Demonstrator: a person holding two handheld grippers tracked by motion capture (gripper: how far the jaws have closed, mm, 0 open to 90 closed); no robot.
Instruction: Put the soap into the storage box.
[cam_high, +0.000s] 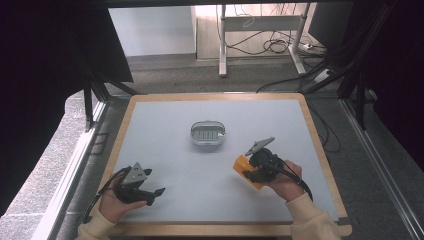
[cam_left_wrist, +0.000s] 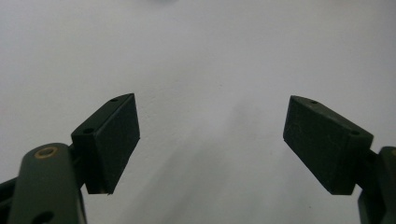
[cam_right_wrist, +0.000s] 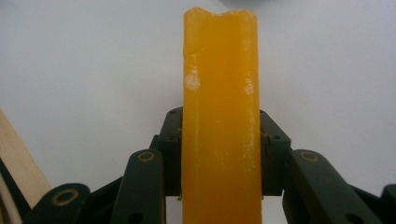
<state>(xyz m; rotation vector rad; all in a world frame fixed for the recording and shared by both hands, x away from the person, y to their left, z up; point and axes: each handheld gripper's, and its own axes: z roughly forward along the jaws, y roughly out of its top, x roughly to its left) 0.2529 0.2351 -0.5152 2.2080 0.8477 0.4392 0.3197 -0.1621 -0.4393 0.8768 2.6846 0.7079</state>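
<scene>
Right gripper (cam_high: 248, 170) at lower right of frame, jaws clamped on an orange bar (cam_high: 244, 169), left gripper (cam_high: 156, 196) at lower left, jaws spread and empty, grey slotted dish (cam_high: 207, 134) mid-table just above the bar, nothing between them.

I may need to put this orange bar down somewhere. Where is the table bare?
The grey mat is bare almost everywhere: the wide stretch between the left gripper and the soap dish, the far strip behind the dish, and both side margins. Only the spot under the right gripper, shut on the orange bar, is taken.
</scene>
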